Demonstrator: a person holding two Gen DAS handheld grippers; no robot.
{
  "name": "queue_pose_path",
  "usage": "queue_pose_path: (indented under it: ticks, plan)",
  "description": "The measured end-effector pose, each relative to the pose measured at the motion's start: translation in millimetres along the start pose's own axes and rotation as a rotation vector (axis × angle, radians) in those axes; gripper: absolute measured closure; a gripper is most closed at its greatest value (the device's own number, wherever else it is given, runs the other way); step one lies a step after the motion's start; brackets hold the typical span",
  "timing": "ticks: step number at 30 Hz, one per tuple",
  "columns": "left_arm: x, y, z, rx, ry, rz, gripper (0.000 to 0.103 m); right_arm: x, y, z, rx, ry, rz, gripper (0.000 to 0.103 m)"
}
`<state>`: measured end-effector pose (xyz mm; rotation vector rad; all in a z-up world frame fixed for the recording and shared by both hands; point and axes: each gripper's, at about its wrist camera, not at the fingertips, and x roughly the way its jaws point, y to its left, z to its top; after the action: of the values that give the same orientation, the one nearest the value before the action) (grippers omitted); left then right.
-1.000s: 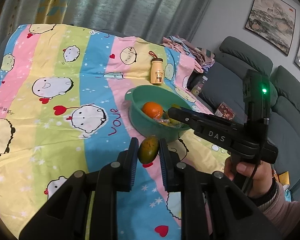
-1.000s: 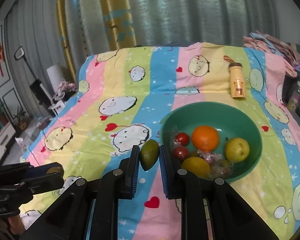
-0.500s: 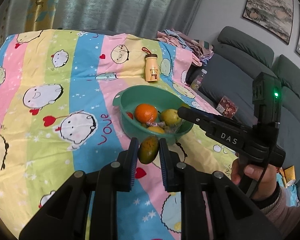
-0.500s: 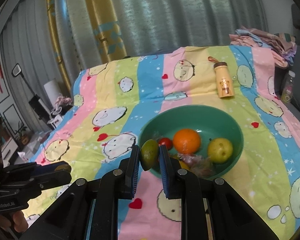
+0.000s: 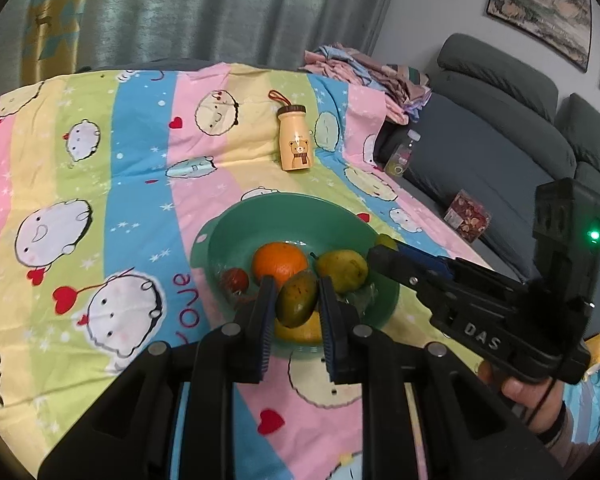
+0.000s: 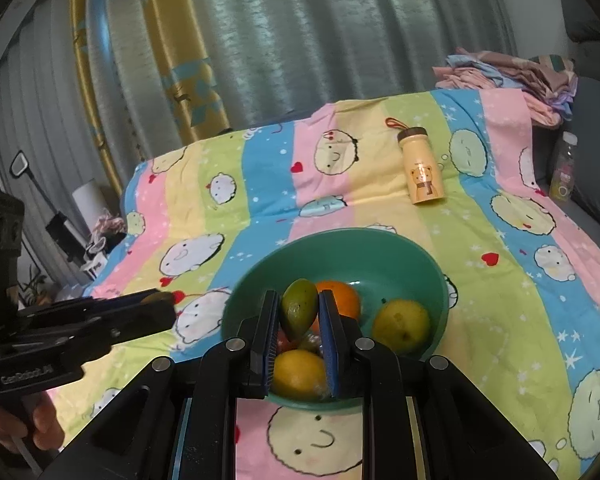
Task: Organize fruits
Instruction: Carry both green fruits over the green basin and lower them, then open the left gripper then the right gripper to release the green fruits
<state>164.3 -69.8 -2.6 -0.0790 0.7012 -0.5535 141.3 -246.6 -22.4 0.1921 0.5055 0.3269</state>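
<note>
- Clamps left mango (image 5: 296, 300) in the jaws of the left gripper (image 5: 297, 285), above the near part of the bowl (image 5: 284, 216).
- Clamps right mango (image 6: 298, 308) in the jaws of the right gripper (image 6: 298, 297), also over the bowl, off the fruit beneath.
- Just beyond the left jaws: orange (image 5: 278, 262); beyond-right, pear (image 5: 342, 270); beyond-left, tomato (image 5: 236, 278).
- Below the right jaws: lemon (image 6: 296, 374).
- Far beyond both jaws: bottle (image 5: 295, 140), upright on blanket (image 5: 140, 160).
</note>
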Motion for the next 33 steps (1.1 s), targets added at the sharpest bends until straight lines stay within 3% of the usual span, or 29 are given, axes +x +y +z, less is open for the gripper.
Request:
queue_pose_path:
  ticks: [15,33]
  plan:
    - [72,0,1,0.025,0.175,0.067,0.083,29,-25,-11,0.023,0.095,-0.027,0.082]
    - [89,-9,3,0.060,0.234,0.117,0.083,26,-34,-11,0.043,0.107,-0.044,0.082]
